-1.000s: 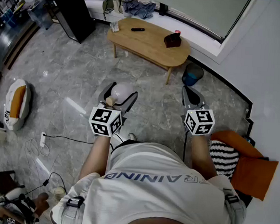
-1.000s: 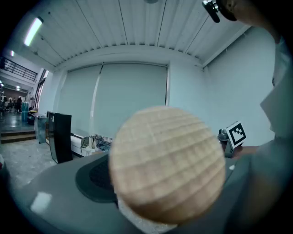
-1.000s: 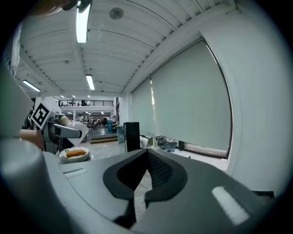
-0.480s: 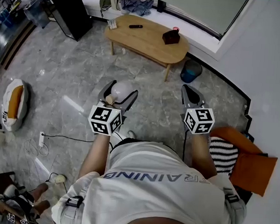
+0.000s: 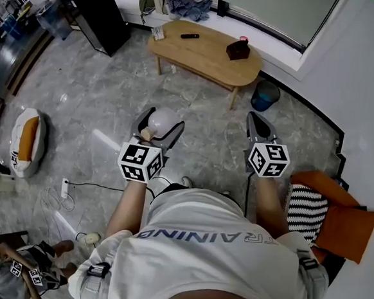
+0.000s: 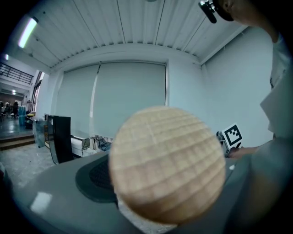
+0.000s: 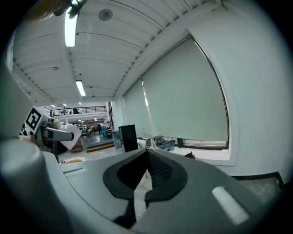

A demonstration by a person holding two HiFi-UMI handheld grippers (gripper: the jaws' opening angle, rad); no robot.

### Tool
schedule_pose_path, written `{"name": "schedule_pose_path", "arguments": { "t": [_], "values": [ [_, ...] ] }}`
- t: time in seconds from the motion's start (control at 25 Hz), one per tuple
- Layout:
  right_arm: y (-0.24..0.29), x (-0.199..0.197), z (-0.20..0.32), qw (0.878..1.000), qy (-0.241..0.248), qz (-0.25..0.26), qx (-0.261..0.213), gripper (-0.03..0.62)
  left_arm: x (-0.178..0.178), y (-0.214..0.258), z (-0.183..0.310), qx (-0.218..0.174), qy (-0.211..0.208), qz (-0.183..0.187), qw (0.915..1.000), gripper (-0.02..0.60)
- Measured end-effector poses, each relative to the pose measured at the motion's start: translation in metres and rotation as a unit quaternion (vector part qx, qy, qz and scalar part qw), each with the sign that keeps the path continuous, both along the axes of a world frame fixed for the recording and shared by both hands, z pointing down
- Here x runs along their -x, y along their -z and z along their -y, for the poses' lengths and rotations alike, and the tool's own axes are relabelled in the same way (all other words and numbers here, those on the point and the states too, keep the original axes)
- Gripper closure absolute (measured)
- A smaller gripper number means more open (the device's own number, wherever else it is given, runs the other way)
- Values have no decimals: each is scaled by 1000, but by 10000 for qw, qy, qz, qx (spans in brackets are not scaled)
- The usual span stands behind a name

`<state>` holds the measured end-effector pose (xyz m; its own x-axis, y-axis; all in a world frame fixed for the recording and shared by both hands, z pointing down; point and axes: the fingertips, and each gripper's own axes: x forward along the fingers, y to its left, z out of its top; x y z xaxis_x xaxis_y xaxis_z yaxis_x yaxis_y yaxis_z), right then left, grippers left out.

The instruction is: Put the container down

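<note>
Marble floor (image 5: 107,100) below, container (image 5: 164,122) between jaws of left tool (image 5: 162,119)

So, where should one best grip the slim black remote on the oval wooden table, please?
Probably across its narrow middle, from above: the slim black remote lies flat on the oval wooden table, leaving only its long sides to pinch.

one container (image 5: 164,120), one table (image 5: 207,54), one bin (image 5: 265,95)

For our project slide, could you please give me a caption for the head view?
Standing person holds a white container in the left tongs, right tongs shut and empty, wooden table ahead.
</note>
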<state>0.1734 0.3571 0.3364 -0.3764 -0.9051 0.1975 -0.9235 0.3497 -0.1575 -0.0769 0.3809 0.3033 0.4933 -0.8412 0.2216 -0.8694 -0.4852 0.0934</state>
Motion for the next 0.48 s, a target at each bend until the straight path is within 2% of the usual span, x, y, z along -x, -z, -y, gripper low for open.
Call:
{"name": "schedule_pose_path", "arguments": {
  "t": [0.32, 0.48],
  "values": [
    [-7, 53, 12, 9999, 4, -105, -3, 579, 49, -15, 14, 126, -66, -119, 9998, 176],
    [-4, 74, 22, 9996, 89, -264, 31, 578, 72, -21, 25, 216, 21, -300, 9993, 176]
  ]
}}
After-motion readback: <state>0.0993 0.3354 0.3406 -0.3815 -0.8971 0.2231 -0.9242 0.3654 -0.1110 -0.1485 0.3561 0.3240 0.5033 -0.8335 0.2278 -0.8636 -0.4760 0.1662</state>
